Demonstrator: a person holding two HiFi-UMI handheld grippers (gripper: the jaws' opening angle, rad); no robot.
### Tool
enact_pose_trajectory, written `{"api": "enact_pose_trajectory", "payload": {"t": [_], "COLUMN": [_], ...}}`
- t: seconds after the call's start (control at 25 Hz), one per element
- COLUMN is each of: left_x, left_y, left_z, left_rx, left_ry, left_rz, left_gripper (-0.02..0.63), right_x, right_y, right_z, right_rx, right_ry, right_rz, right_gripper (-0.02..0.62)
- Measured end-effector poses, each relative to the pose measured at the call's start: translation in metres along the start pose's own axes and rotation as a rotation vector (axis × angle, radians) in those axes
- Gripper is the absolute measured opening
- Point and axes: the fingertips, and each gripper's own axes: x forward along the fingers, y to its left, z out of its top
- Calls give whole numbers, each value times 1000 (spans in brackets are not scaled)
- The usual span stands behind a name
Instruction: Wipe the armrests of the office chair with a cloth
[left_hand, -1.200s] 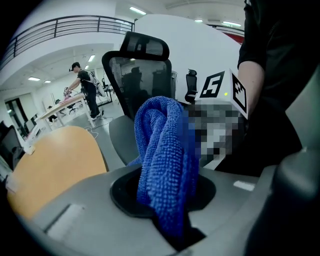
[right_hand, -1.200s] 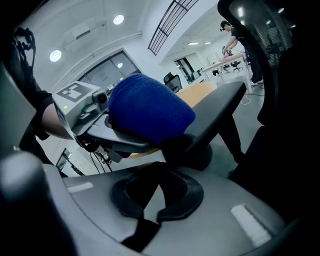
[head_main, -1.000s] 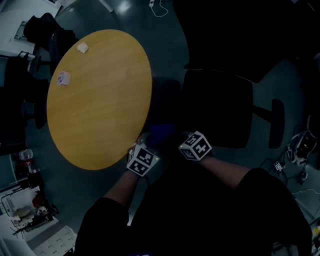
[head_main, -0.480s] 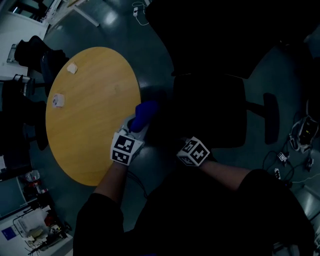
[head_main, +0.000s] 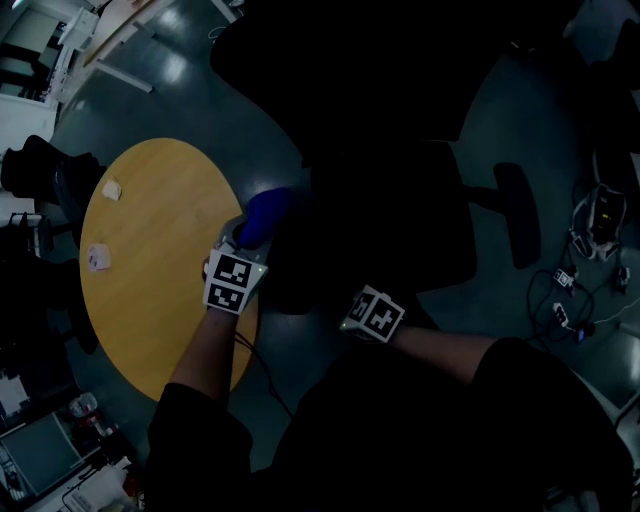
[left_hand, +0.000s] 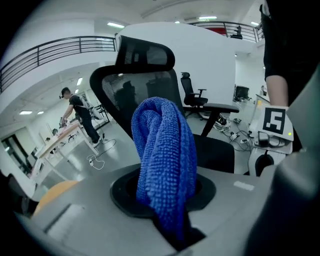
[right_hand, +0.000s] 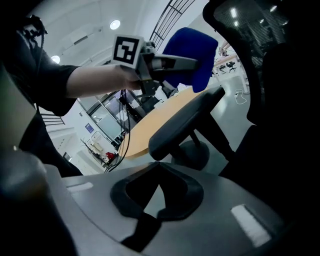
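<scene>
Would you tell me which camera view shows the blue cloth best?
The left gripper view: the blue cloth fills the centre, pinched by the left gripper. The head view shows a dim blue patch; the right gripper view a side glimpse.

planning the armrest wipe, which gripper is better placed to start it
Left. The left gripper is shut on the blue terry cloth, near the black padded armrest; the right gripper holds nothing.
</scene>
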Motion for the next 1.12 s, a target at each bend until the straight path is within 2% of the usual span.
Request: {"api": "enact_pose_trajectory", "payload": {"t": [0.16,0.4,0.64,0.88,1.12], "left_x": [29,54,64,64,54], "left_y": [0,-3,-16,-22,-36], "left_z": [8,0,-9,-13,-17], "left_rx": [88,139,112,3,10], "left_ry": [50,119,143,111,103], "left_rz": [-36,-84,-128,-131,-144], "left_gripper": [110,110,110,110,110], "right_x": [9,21,28,32,36], "right_y": [12,29,29,32,26], "right_z": [1,-2,-8,-1,-7], "right_rx": [-37,-59,-31,-15,-13], "right_ry": [18,51,72,68,79], "right_rz": [73,162,187,192,166], "right_gripper": [5,5,5,5,5]}}
